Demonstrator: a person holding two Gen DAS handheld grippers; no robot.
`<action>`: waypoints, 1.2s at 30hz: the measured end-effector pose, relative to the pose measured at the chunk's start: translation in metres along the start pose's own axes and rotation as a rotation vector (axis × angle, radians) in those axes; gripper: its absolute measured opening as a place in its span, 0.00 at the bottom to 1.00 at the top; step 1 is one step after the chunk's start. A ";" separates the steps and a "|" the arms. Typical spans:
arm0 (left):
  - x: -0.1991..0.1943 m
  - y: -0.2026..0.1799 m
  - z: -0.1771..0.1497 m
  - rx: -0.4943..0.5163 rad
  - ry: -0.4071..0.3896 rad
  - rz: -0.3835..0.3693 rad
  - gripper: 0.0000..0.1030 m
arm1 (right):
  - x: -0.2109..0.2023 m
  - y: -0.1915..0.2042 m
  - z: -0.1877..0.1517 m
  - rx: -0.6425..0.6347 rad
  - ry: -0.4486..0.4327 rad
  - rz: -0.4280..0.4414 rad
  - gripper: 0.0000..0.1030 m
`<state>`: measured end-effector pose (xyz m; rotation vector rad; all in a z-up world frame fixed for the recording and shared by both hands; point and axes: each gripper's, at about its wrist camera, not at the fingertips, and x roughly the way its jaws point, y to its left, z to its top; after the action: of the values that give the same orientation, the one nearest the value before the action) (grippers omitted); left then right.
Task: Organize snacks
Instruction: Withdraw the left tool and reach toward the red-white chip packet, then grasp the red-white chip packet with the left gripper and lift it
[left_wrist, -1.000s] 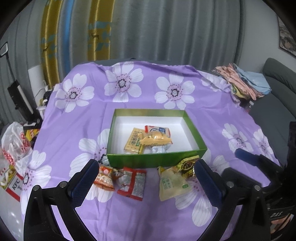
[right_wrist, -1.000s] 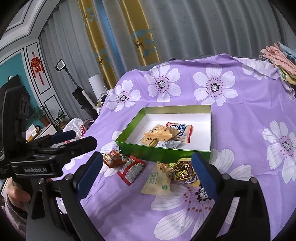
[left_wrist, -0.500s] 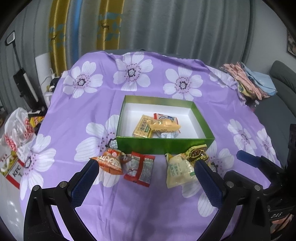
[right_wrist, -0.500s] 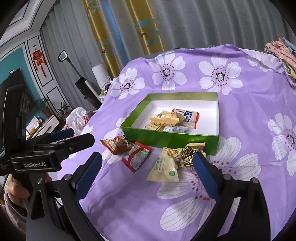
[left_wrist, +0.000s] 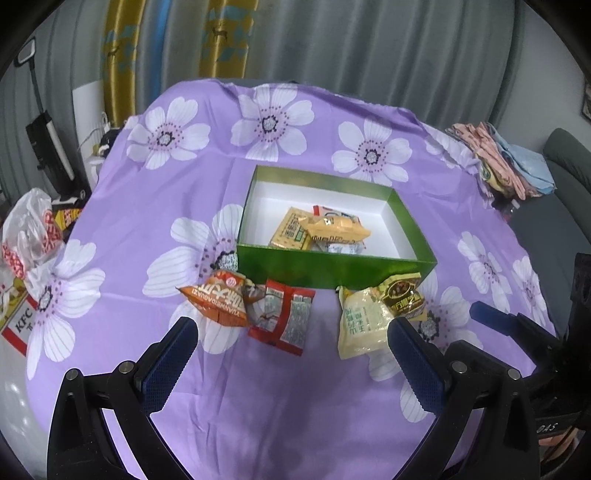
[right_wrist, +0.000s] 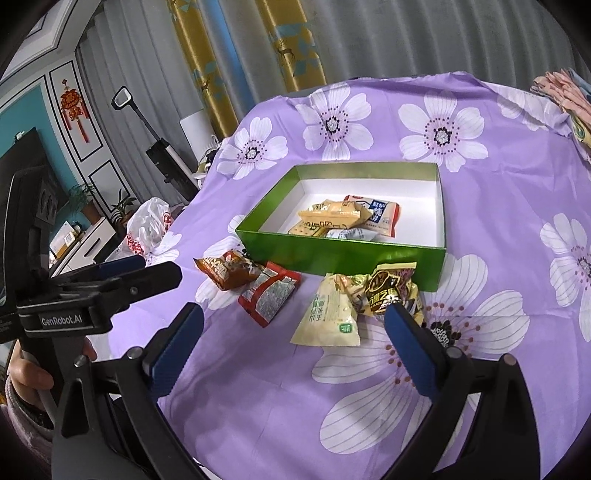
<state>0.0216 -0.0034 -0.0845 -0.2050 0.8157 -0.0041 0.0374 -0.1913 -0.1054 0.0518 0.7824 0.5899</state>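
A green box (left_wrist: 334, 271) with a white interior is seen near the middle of the purple flowered tablecloth (left_wrist: 155, 229); several snack packets (left_wrist: 325, 230) lie heaped in its near half, and its far half is bare. Four loose packets lie on the cloth just before its near wall: an orange packet (left_wrist: 218, 301) overlapped by a red packet (left_wrist: 282, 319) to the left, and a pale yellow packet (left_wrist: 360, 325) partly under a dark gold packet (left_wrist: 402, 299) to the right. The left gripper (left_wrist: 291, 356) is held above the cloth short of the red packet, jaws spread wide, nothing gripped. The right gripper (right_wrist: 295, 339) is held likewise wide and empty, short of the pale yellow packet. Bare cloth is noted between both grippers and the packets. Folded clothes (left_wrist: 498, 162) lie at the far right edge of the cloth.
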 end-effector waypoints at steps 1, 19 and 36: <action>0.001 0.001 0.000 -0.002 0.003 -0.001 0.99 | 0.002 0.000 -0.001 -0.001 0.007 0.001 0.96; 0.031 0.016 -0.009 -0.037 0.084 -0.035 0.99 | 0.034 -0.001 -0.011 0.000 0.090 0.024 0.96; 0.068 0.040 -0.029 -0.086 0.170 -0.133 0.99 | 0.082 0.024 -0.031 -0.137 0.199 0.112 0.89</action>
<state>0.0445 0.0248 -0.1602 -0.3440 0.9713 -0.1133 0.0503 -0.1339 -0.1750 -0.0907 0.9342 0.7618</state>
